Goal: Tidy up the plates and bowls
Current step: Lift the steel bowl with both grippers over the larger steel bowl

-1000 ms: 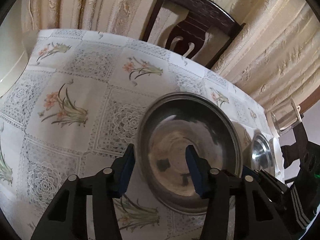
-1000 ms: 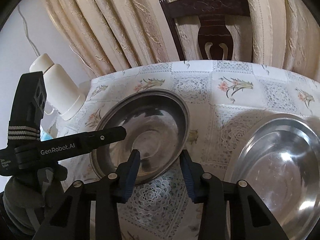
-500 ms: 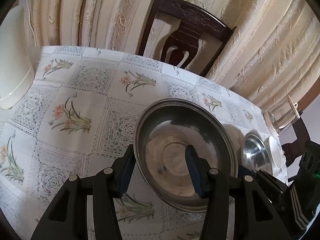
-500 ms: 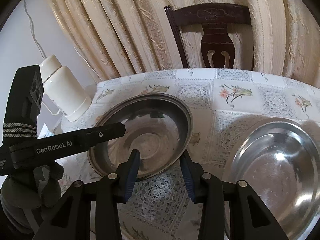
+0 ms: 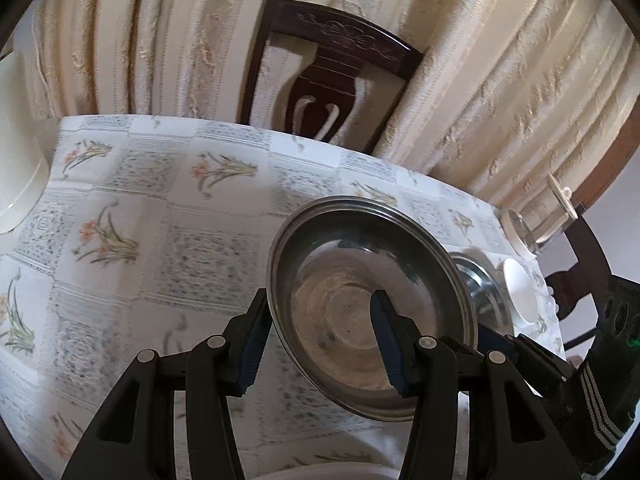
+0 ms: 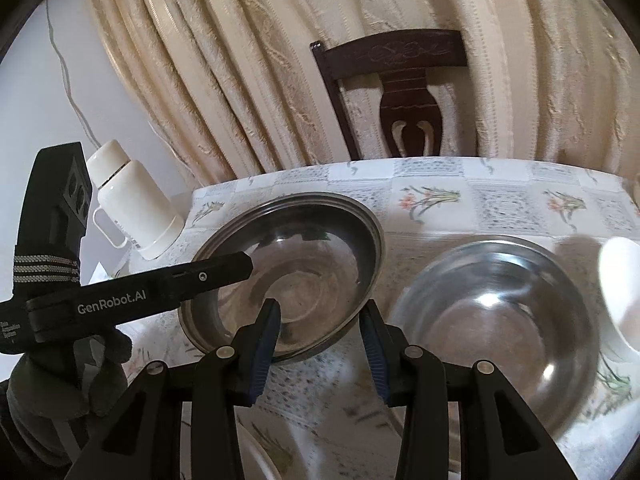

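Note:
A wide, shallow steel dish (image 5: 360, 300) (image 6: 304, 264) hangs tilted just above the flowered tablecloth (image 5: 160, 240). My left gripper (image 5: 320, 300) is shut on the dish's left wall, one finger outside the rim and one inside. My right gripper (image 6: 320, 306) is shut on its near right wall in the same way. In the right wrist view the left gripper (image 6: 236, 270) reaches the dish from the left, held by a gloved hand (image 6: 60, 380). A second steel bowl (image 6: 500, 312) (image 5: 480, 288) sits on the cloth to the right, beside a small white bowl (image 6: 620, 288) (image 5: 520, 292).
A white thermos jug (image 6: 132, 208) stands at the table's left end. A dark wooden chair (image 5: 340, 60) (image 6: 404, 92) is behind the far edge, against cream curtains. A glass jar (image 5: 520, 228) sits at the far right. A white rim (image 6: 256, 460) shows near the bottom edge.
Both grippers have risen together with the steel dish between them. The dish has come off the cloth and tilted, and more of the table and the white bowl now shows.

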